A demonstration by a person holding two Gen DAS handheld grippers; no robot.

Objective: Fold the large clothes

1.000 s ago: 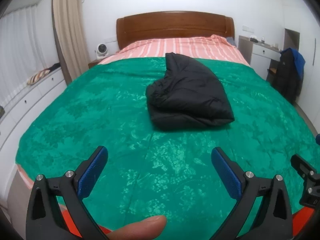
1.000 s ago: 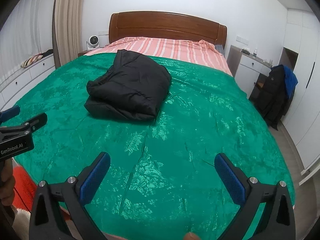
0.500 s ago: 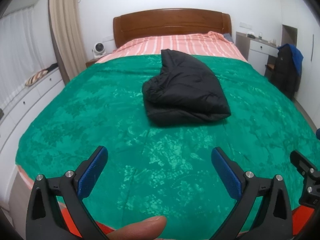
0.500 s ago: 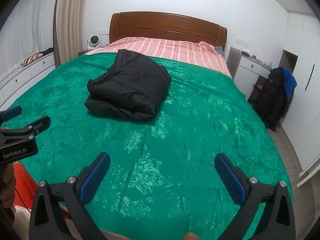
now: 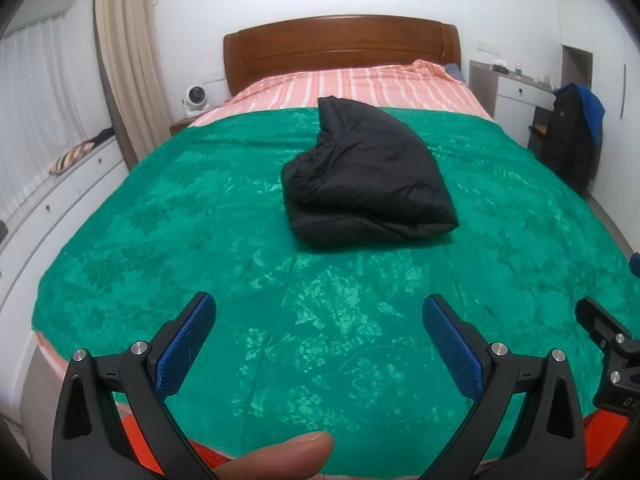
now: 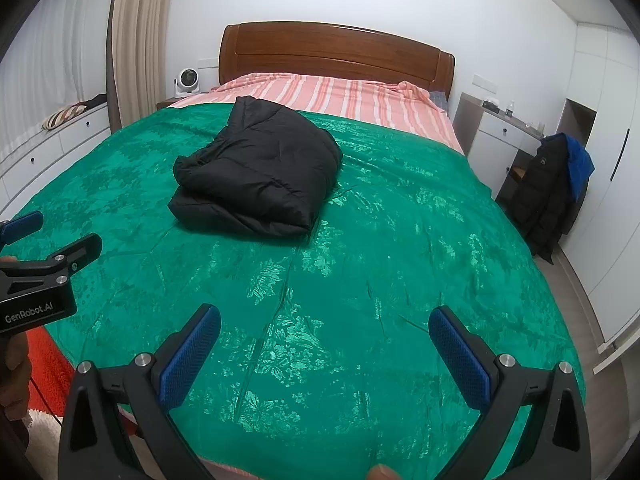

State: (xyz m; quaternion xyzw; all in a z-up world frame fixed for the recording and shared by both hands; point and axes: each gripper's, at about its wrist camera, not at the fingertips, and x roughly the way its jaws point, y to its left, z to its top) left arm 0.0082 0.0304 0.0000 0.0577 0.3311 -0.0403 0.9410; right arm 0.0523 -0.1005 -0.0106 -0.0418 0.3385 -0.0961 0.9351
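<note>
A big bed fills the room. A shiny green blanket with leaf shapes covers most of it. At the far end a pink striped sheet shows, and behind that stands a brown wooden headboard.

A black puffy jacket lies folded in a thick bundle on the green blanket, near the middle of the bed and a bit toward the far end.

The left gripper hovers over the near edge of the bed. Its blue jaws are spread wide and hold nothing. The right gripper is just the same, wide apart with nothing in it.

A small white fan sits far left by a tan curtain. White drawers run along the left wall. On the right, a dark coat hangs by a white desk.
</note>
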